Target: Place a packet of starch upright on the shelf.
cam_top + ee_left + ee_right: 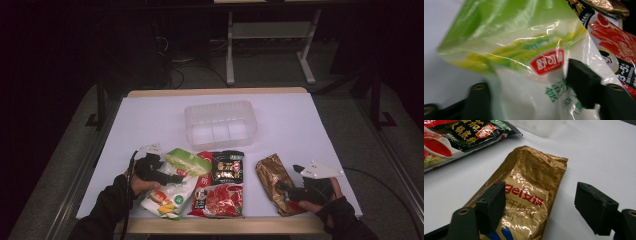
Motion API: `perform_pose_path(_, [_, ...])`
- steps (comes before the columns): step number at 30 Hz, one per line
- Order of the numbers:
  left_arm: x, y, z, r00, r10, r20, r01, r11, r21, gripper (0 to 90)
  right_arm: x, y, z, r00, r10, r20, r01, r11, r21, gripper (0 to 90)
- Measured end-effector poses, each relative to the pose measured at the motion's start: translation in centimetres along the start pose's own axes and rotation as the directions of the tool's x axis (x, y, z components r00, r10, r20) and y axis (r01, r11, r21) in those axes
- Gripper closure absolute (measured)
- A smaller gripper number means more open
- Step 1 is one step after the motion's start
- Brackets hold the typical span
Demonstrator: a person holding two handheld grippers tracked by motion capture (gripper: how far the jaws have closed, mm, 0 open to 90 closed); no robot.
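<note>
At the near left of the table (pixel 150 115), my left gripper (pixel 165 175) lies over the green and white packet (pixel 172 192), and in the left gripper view my jaws stand spread with that packet (pixel 524 62) bulging up between them; one pad presses its film on the right, but I cannot tell whether the other touches. Just right of it lies the red packet (pixel 220 200), with the black packet (pixel 227 167) resting on its far end. Beyond them, toward the middle of the table, stands the clear plastic tub (pixel 220 107), nothing visible inside it. Farther right, near the edge, lies the gold packet (pixel 272 177), flat and crinkled. My right gripper (pixel 285 192) sits at its near end, jaws wide apart, one pad over the packet (pixel 531 195) and the other above bare table beside it.
</note>
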State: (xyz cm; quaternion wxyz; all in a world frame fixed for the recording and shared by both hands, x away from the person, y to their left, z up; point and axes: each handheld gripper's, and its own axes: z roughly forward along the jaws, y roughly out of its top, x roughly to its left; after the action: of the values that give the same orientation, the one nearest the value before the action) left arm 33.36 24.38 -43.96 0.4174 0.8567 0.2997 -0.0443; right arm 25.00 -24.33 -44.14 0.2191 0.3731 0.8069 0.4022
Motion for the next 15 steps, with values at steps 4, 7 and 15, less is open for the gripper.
perform_pose_path(4, [-0.29, 0.04, 0.16, 0.9996, 0.008, -0.029, -0.008, 1.0, -0.003, 50.0, 0.03, 0.0, 0.01, 1.0, 0.0, -0.003, 0.0, 1.0, 0.002, 24.3])
perform_pose_path(7, [-0.49, 0.1, 0.1, 0.9989, 0.018, -0.043, -0.018, 0.9998, -0.009, 57.0, 0.05, -0.01, 0.01, 1.0, -0.001, -0.002, 0.001, 1.0, 0.003, 24.3])
perform_pose_path(15, [-0.93, -0.15, -0.34, 0.9972, 0.027, -0.069, -0.031, 0.9982, -0.052, 72.4, 0.08, -0.02, -0.13, 1.0, -0.001, 0.008, 0.001, 1.0, 0.001, 24.5])
